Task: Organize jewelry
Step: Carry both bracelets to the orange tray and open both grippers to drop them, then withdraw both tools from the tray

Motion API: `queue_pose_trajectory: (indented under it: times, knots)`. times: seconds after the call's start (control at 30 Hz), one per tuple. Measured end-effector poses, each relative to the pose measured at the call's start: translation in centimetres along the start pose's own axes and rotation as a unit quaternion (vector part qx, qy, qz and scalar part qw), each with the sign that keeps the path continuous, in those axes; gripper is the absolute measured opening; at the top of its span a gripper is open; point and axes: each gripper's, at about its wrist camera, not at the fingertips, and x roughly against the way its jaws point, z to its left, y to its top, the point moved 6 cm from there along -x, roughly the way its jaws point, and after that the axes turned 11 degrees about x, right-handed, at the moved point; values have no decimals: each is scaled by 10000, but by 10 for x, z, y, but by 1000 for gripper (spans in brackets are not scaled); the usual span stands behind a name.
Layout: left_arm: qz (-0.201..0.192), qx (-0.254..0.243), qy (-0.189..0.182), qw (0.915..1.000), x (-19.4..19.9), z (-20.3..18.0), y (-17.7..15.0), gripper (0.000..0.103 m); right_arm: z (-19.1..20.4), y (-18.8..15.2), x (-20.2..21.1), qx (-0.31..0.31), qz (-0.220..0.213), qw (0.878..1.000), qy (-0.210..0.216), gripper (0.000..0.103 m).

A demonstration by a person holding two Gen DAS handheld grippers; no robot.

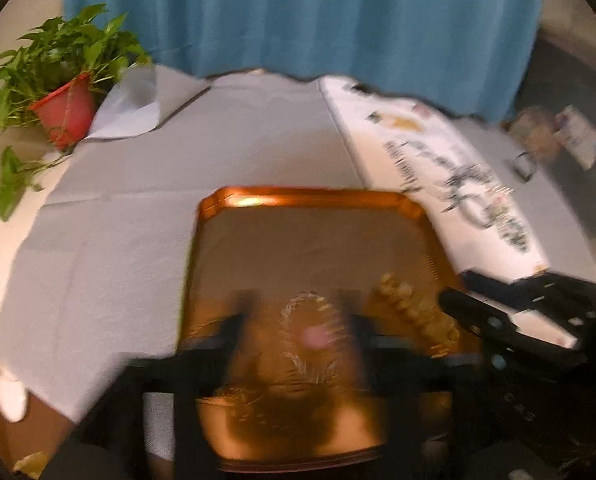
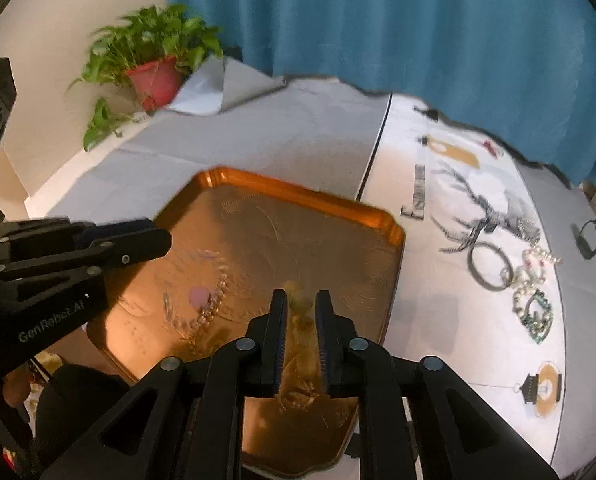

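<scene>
Your copper tray sits on the grey cloth and holds two pieces. A clear beaded necklace with a pink stone lies in a loop on the tray's left half. A gold beaded piece lies on the right half, running between the fingers of your right gripper. Those jaws stand a little apart on either side of it; whether the pads touch it you cannot tell.

Your left gripper hangs over the necklace with its jaws wide apart and nothing gripped; its view is blurred.

Right of the tray, on a white printed sheet, more jewelry waits: a dark bangle, a pearl bracelet, a green beaded bracelet. A black ring-shaped thing lies further right on the cloth.

A potted plant stands at the far left corner before the blue curtain, well apart from the tray. Nothing lies between the tray and the sheet.
</scene>
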Motion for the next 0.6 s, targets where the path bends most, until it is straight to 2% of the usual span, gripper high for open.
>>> queue_pose_trajectory:
  times: [0.03,0.07,0.1,0.17,0.33,0.47,0.6]
  knots:
    - [-115,33,275,9996,2,5,-2,99,0,-3,-1,-26,54,10000,-22,60]
    - [-311,51,450,9985,7,9,-5,99,-1,-8,1,-50,78,9999,-67,77]
    - [-375,35,526,9979,11,13,-10,99,-1,-13,4,-53,52,9999,-114,79]
    - [-221,50,599,9979,18,18,-26,99,2,-26,14,13,76,9999,-107,79]
    - [-1,153,526,9985,50,23,-79,99,23,-77,54,154,285,9994,-76,79]
    - [123,267,451,9985,81,15,-125,99,39,-111,96,122,187,9995,-228,80]
    - [46,293,360,9989,109,3,-151,99,54,-130,130,175,-13,9994,-311,80]
